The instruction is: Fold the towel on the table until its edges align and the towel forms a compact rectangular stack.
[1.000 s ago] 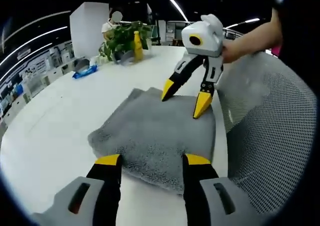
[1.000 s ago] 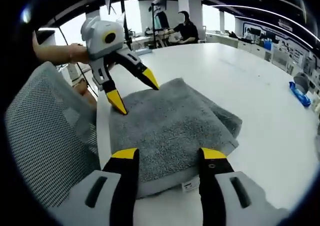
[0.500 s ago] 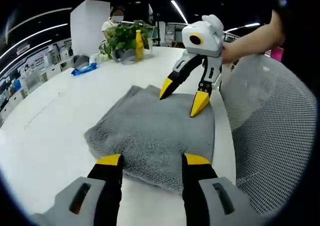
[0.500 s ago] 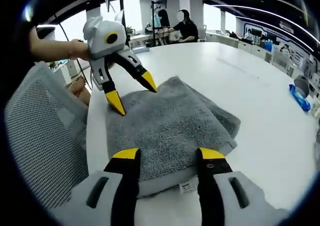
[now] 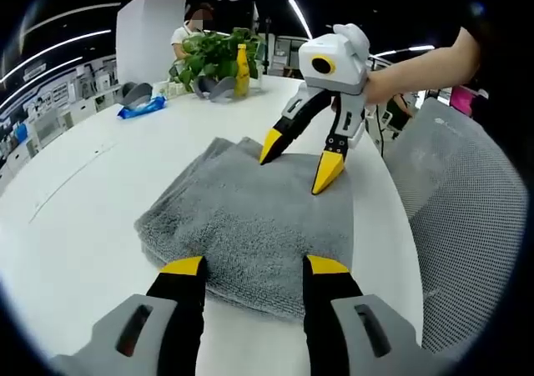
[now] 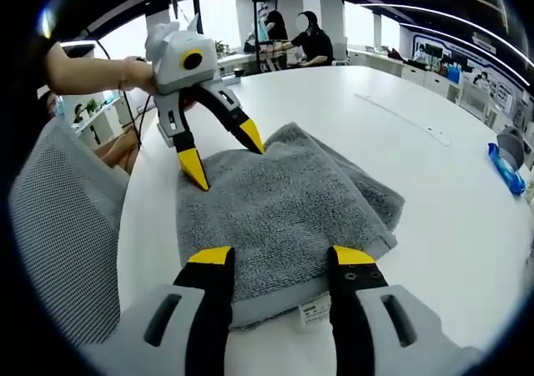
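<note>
A grey towel [image 5: 250, 218] lies folded in a thick rectangle near the edge of the white table [image 5: 83, 218]. My left gripper [image 5: 254, 268] stands open at one short edge, its yellow tips just above the cloth, holding nothing. Open as well, my right gripper [image 5: 299, 163] is at the opposite edge, tips down on or just above the towel. In the right gripper view the towel [image 6: 284, 201] shows a white label [image 6: 314, 311] at the near edge. There the right gripper [image 6: 280, 259] is over that edge and the left gripper [image 6: 223, 152] is at the far side.
A grey mesh chair [image 5: 467, 209] stands close to the table edge beside the towel. A potted plant with a yellow bottle [image 5: 221, 59] and a blue packet [image 5: 142, 107] sit far across the table. People sit at desks [image 6: 313, 42] in the background.
Both views have shifted slightly with the hands. The towel lies as before and both grippers stay open at its opposite edges.
</note>
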Available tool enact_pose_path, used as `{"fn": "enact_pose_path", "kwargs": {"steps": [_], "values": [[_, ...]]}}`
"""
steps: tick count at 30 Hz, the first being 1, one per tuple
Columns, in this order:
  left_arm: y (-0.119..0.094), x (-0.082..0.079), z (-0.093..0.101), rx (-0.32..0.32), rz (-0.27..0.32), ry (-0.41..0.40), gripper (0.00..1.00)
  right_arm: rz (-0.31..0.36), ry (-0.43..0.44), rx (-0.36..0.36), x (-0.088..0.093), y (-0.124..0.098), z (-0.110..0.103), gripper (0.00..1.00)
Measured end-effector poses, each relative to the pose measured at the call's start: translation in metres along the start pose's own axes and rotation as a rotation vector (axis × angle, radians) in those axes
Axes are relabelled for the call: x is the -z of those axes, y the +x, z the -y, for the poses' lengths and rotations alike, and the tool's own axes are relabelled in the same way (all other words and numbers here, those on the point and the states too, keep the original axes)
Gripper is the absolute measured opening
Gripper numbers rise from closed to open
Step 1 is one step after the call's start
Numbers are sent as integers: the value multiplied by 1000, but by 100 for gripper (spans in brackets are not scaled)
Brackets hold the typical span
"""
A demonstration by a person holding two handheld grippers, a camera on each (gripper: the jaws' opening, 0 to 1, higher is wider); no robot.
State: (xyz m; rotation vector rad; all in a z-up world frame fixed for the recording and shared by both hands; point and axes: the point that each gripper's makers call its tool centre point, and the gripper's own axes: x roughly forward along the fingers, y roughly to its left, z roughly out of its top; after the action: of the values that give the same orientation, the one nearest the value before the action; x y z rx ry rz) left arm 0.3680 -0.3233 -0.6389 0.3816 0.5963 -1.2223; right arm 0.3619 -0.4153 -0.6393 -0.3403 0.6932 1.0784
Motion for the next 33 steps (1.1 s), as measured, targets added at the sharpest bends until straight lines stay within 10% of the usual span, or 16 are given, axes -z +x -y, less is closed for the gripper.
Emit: {"fn": "enact_pose_path", "kwargs": {"steps": [17, 33], "values": [[21, -17, -46, -58, -2, 25, 47, 9, -14, 59, -12, 12, 53, 43], [16, -20, -48, -116, -24, -40, 49, 49, 60, 89, -17, 7, 52, 45]]}}
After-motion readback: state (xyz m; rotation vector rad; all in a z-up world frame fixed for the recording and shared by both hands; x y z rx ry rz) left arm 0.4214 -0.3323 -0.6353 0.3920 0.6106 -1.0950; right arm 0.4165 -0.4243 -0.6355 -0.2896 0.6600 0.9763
